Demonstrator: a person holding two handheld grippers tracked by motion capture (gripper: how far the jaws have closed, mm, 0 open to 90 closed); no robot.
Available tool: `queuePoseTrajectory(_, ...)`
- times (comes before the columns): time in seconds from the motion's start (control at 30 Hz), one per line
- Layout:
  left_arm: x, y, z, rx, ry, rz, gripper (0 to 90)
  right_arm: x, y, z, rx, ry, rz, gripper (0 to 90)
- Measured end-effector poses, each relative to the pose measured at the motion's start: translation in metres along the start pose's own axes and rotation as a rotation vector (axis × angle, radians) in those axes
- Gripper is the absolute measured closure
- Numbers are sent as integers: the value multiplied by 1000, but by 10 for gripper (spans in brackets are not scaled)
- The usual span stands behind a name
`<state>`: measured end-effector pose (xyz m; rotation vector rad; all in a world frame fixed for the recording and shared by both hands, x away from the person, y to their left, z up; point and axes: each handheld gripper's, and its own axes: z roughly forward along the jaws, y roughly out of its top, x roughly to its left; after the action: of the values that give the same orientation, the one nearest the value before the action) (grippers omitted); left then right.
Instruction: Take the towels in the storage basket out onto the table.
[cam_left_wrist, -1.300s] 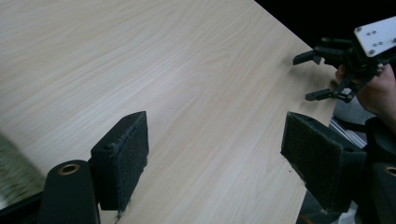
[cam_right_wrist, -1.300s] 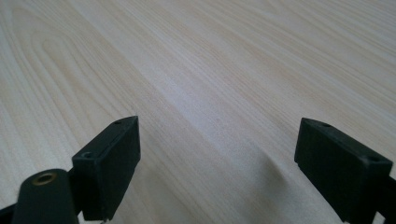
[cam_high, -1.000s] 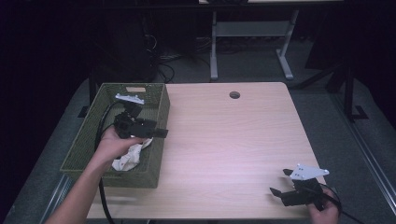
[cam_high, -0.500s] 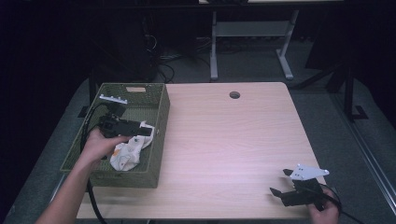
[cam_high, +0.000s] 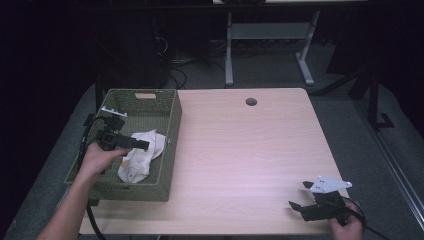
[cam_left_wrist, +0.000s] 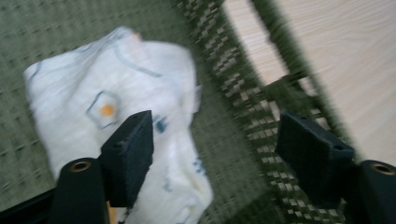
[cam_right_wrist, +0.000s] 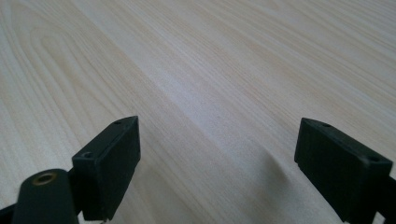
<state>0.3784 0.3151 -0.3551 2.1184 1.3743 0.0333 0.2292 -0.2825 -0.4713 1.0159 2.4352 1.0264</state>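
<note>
A crumpled white cloth with small printed marks lies inside the green woven basket at the table's left side. My left gripper hovers in the basket just left of the cloth, held by a hand. In the left gripper view the cloth lies under and beyond the left jaw, and my left gripper stands open with nothing between its jaws. My right gripper rests near the table's front right corner. It is open over bare wood.
The basket's woven wall runs close on the right of the left gripper, with the light wooden table beyond it. A round cable hole sits near the table's far edge. A black cable trails over the basket's left rim.
My left gripper has drawn back to the left and nearer inside the basket, and the cloth now lies uncovered to its right. The right gripper has not moved.
</note>
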Motion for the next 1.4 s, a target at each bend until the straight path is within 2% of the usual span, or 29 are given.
queuePoseTrajectory(0.07,2,-1,3,27,46,4,285,0,0,0,-1,0,3,140)
queuePoseTrajectory(0.13,3,-2,5,42,54,-1,292,0,0,0,0,0,-1,140)
queuePoseTrajectory(0.17,6,-2,9,67,85,-1,296,0,0,0,1,0,-2,140)
queuePoseTrajectory(0.2,6,-2,9,67,85,-1,304,0,0,0,0,0,4,140)
queuePoseTrajectory(0.33,9,-4,17,122,148,16,314,0,0,0,1,0,-1,140)
queuePoseTrajectory(0.47,13,-5,26,181,189,-2,365,0,0,0,-1,1,-2,140)
queuePoseTrajectory(0.5,16,-5,27,204,186,-15,408,0,0,0,0,0,1,140)
queuePoseTrajectory(0.57,20,-5,31,231,190,-62,421,0,0,0,2,1,0,140)
queuePoseTrajectory(0.63,23,-6,35,256,197,-86,425,1,0,0,0,-1,1,140)
queuePoseTrajectory(0.73,25,-7,40,279,227,-83,422,0,0,0,-1,1,3,140)
queuePoseTrajectory(0.8,24,-8,46,297,221,-80,421,0,0,0,0,0,-3,140)
queuePoseTrajectory(0.9,23,-9,53,338,233,-59,426,0,0,0,0,2,0,140)
queuePoseTrajectory(0.97,23,-10,60,367,232,-63,435,1,-1,0,0,-1,0,140)
queuePoseTrajectory(1.1,22,-11,63,376,241,-50,465,0,-1,-1,-2,3,-7,140)
queuePoseTrajectory(1.13,22,-12,64,379,244,-53,479,0,-1,0,-2,0,-2,140)
queuePoseTrajectory(1.17,22,-12,64,380,245,-39,515,0,0,0,0,2,-1,140)
queuePoseTrajectory(1.4,27,-15,63,370,224,-62,586,1,-1,-1,-2,1,-5,140)
